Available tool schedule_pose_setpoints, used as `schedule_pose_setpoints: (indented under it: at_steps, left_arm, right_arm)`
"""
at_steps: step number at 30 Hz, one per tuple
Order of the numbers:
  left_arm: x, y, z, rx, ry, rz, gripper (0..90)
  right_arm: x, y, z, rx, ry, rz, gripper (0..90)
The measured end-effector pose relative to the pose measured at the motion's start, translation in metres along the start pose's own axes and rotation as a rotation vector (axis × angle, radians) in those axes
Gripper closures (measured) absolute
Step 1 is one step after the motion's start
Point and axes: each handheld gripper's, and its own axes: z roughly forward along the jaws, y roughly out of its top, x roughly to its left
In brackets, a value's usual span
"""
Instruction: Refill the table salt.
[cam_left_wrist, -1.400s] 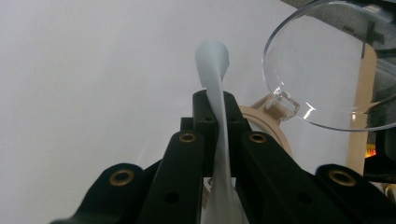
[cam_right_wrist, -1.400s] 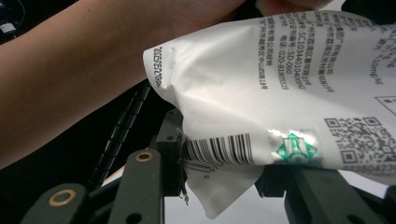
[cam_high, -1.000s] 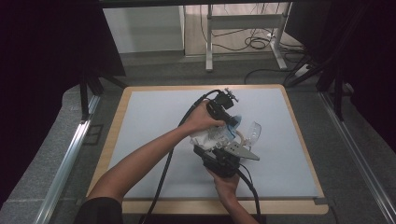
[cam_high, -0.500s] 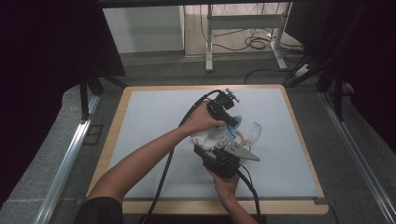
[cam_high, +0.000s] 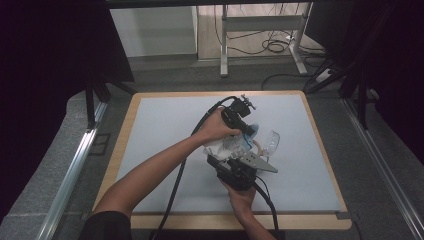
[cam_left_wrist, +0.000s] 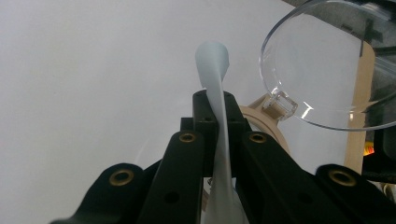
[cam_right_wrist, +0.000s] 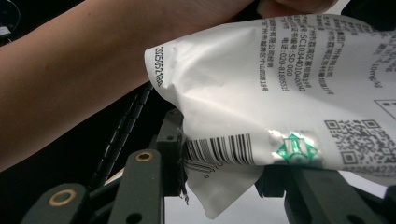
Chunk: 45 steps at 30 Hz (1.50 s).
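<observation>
Left tongs: my left tongs are pinched tight on a pale blue edge of the pouch, which runs up between the two black jaws and curls over just past their tips; in the high view my left tongs sit over the middle of the desk, angled down to the right
Right tongs: my right tongs are clamped on the pouch's lower edge, one jaw on the barcode side and the other under the green mark; in the high view they point away from me, with the grey plate on top
Pouch: a white printed pouch with small text, a barcode and a QR code, held off the desk between both tongs; in the high view it is the crumpled white shape between my two hands
Clear cup: a transparent cup lies tipped on its side just beside the left tongs' tips; in the high view it rests on the desk to the right of the pouch
Beige piece: a tan rounded part sits touching the cup's rim, behind my left jaws; I cannot tell what it is
Desk: a pale grey sheet with a wooden border
My arms: left forearm crosses the desk from the lower left; right hand comes up from the bottom edge
</observation>
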Motion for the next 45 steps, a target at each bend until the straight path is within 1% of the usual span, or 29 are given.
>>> schedule_pose_setpoints:
  at_steps: [11, 21, 31, 45]
  left_arm:
    - [-0.0001, 0.0001, 0.0003, 0.0, 0.003, -0.001, 89.4]
    - [-0.0007, 0.0003, 0.0012, 0.002, 0.003, -0.001, 89.4]
    - [-0.001, -0.0005, 0.0003, 0.002, 0.004, 0.002, 89.4]
    - [-0.0005, -0.0004, 0.0017, 0.002, -0.002, 0.006, 89.4]
  right_arm:
    - [-0.0008, 0.0012, -0.0011, -0.002, 0.009, 0.013, 61.5]
    - [-0.0005, 0.0009, -0.0015, -0.002, 0.006, 0.016, 61.5]
    - [0.0006, 0.0006, -0.001, -0.005, 0.002, 0.003, 61.6]
    - [0.0006, -0.0009, -0.0006, -0.009, -0.006, 0.003, 61.6]
